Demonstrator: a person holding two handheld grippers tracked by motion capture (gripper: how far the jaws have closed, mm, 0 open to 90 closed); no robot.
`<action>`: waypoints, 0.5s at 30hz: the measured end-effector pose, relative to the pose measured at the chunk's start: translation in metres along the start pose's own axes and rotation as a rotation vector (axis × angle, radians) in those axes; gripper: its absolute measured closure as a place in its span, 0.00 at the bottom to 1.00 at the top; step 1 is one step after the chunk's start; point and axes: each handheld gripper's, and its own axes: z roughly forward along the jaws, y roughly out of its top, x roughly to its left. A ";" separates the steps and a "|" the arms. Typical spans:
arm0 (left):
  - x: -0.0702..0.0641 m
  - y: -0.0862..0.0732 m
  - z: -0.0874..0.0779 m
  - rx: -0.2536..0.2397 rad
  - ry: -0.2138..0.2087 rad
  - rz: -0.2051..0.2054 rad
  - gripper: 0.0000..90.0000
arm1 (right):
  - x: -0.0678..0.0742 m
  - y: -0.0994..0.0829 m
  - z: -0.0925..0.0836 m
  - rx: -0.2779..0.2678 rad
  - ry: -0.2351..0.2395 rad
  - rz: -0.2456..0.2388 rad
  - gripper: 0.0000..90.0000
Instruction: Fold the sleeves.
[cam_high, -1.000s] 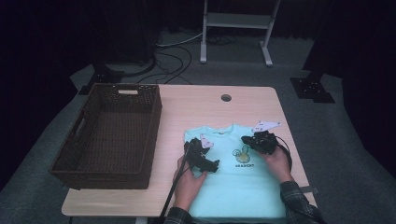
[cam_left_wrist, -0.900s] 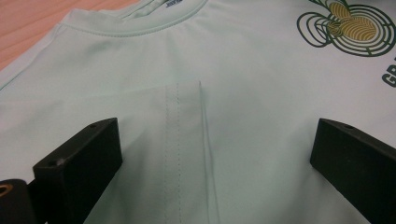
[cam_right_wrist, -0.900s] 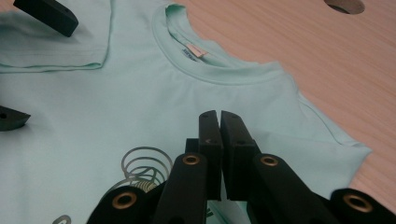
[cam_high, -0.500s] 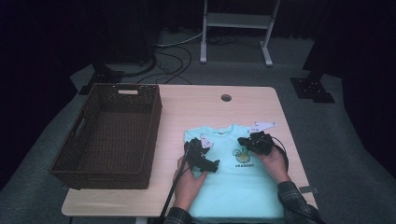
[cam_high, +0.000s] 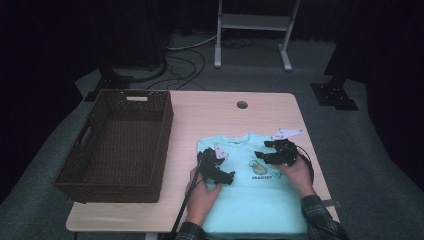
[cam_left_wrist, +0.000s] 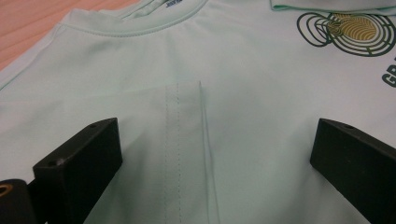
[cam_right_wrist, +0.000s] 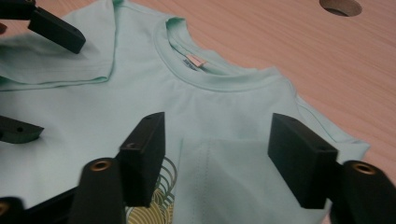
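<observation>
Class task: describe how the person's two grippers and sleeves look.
Both the left gripper and the right gripper are black with blocky, flat-faced jaws. Each carries a pale three-cornered plate on top. A black cable trails from the left one. The sleeves are dark plaid.

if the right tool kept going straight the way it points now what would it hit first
Most likely the folded-in sleeve of the mint t-shirt lying between its open jaws, then the collar; depth is hard to judge.

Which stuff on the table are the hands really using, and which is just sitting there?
In use:
mint T-shirt, sleeves folded in
left gripper, open over it
right gripper, jaws just opened, nothing between

Just there:
brown wicker basket
table's round hole
</observation>
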 end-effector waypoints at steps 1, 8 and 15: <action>0.000 0.000 0.000 0.000 0.000 0.000 0.01 | 0.000 0.000 0.000 0.000 0.000 0.000 0.35; 0.000 0.000 0.000 0.001 -0.001 0.000 0.01 | 0.001 -0.005 -0.007 -0.002 -0.004 0.009 0.07; 0.000 0.000 0.000 0.002 0.000 0.001 0.01 | 0.005 -0.013 -0.013 -0.008 0.004 -0.012 0.00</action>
